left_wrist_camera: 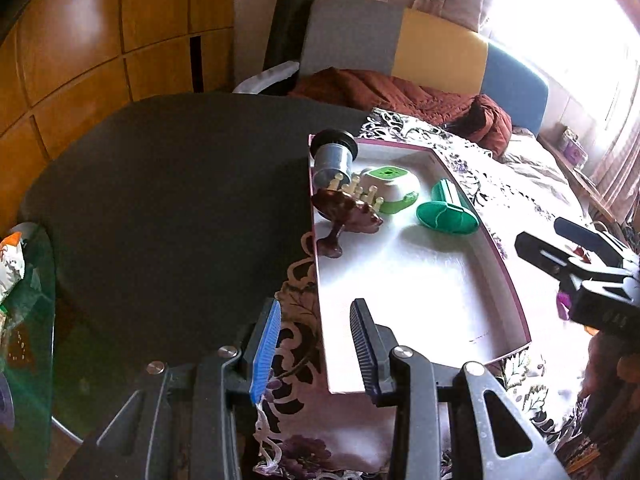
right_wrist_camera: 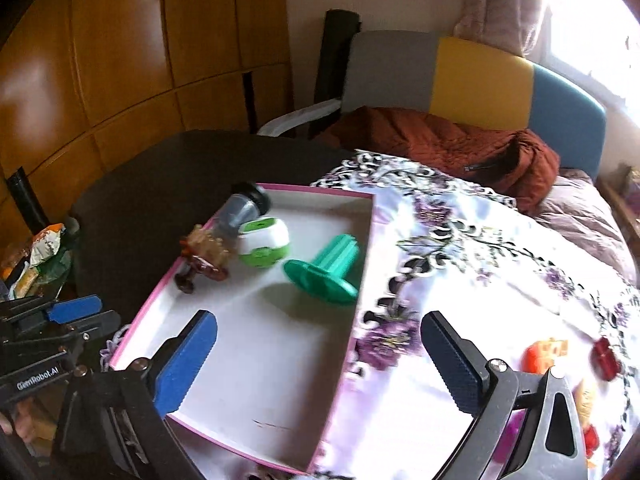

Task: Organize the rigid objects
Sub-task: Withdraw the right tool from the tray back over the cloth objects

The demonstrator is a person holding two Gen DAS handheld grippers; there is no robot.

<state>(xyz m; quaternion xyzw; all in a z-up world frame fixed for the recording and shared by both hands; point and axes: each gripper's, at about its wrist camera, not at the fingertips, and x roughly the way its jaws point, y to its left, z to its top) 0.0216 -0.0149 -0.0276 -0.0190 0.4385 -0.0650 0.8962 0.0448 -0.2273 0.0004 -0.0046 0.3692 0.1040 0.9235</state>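
Note:
A shallow white box with a pink rim [left_wrist_camera: 440, 288] [right_wrist_camera: 256, 352] lies on a floral cloth. At its far end lie a grey cylinder with a black cap [left_wrist_camera: 333, 155] [right_wrist_camera: 245, 208], a brown comb-like piece [left_wrist_camera: 344, 212] [right_wrist_camera: 202, 258], a white and green cube [left_wrist_camera: 390, 188] [right_wrist_camera: 264, 242] and a green spool [left_wrist_camera: 448, 210] [right_wrist_camera: 326, 276]. My left gripper [left_wrist_camera: 316, 352] is open and empty over the box's near left rim. My right gripper [right_wrist_camera: 320, 364] is open and empty over the box's right rim; it also shows in the left wrist view [left_wrist_camera: 576, 256]. Small red and orange objects [right_wrist_camera: 546, 354] lie on the cloth to the right.
A dark round table [left_wrist_camera: 172, 192] lies left of the box. A glass side table with snack packets [right_wrist_camera: 36, 256] is at far left. A bed with a rust blanket [right_wrist_camera: 440, 144] and a colour-block headboard stands behind.

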